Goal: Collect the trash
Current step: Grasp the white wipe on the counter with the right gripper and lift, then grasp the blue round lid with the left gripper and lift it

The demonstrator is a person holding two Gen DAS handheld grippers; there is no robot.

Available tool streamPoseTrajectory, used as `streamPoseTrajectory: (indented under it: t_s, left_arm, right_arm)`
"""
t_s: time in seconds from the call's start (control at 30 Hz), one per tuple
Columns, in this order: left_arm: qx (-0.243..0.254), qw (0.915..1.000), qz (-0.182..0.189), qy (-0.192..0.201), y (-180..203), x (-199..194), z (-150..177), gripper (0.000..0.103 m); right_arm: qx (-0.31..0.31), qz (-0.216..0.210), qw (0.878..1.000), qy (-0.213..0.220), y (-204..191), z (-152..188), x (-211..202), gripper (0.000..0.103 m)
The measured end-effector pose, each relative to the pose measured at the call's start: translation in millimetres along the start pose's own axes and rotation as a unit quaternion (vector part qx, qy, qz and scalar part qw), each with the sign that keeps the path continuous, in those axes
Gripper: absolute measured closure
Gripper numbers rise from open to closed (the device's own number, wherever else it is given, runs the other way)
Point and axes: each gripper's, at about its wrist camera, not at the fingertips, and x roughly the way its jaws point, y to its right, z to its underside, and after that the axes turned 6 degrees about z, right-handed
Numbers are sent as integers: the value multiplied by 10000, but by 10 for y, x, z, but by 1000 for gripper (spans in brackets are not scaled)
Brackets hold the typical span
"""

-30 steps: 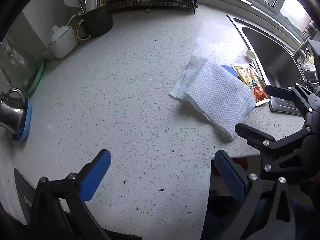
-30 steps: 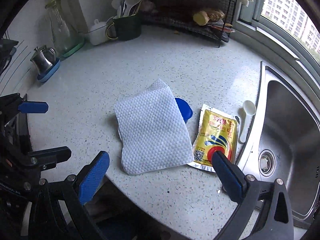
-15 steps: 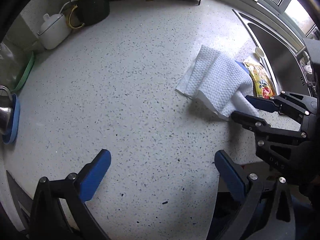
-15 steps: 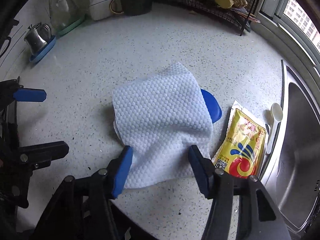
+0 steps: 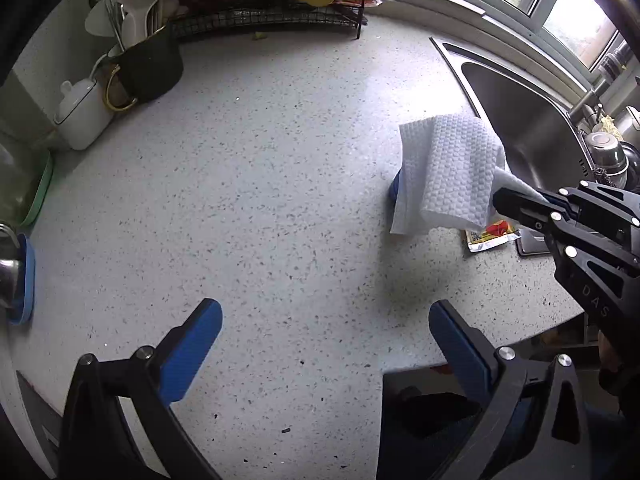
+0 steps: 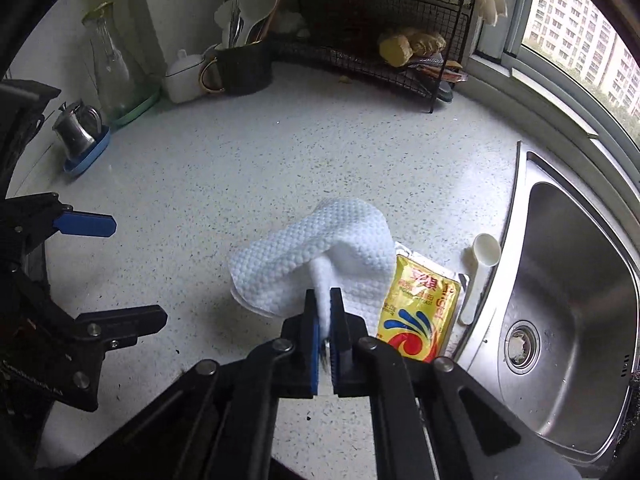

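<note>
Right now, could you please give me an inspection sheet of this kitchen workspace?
Surface: speckled white countertop, with a few dark crumbs near its front edge.
Job's things: white paper towel, pinched at one edge and partly lifted; yellow sachet flat beside it; white scoop at the sink rim.
Clutter: blue object mostly hidden behind the towel.
Grippers: right gripper shut on the towel; left gripper open, holding nothing.
Cables: nothing seen.
Surroundings: steel sink; wire rack; dark utensil holder; white lidded pot; glass carafe; small metal jug; window.
</note>
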Motion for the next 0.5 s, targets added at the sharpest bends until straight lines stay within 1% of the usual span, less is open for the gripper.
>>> streamPoseTrajectory:
  t_s: [0.07,0.2,0.4,0.5]
  left_arm:
    - [130,9999,43,16,95,29,-111,0]
    - [367,9992,139,-16,241,119,-308,0]
    - [764,9966,220,-215,445,397,-560,0]
    - [866,9953,227,-366,486,564,-650,0]
  right_arm:
    - [128,124,9998,77,125,26,-94,100]
    - [469,397,9981,93,422,83,-169,99]
    - [1015,698,9924,-75,806,213,-162,99]
    - [1185,805,9896,-160,934,257,-125,99]
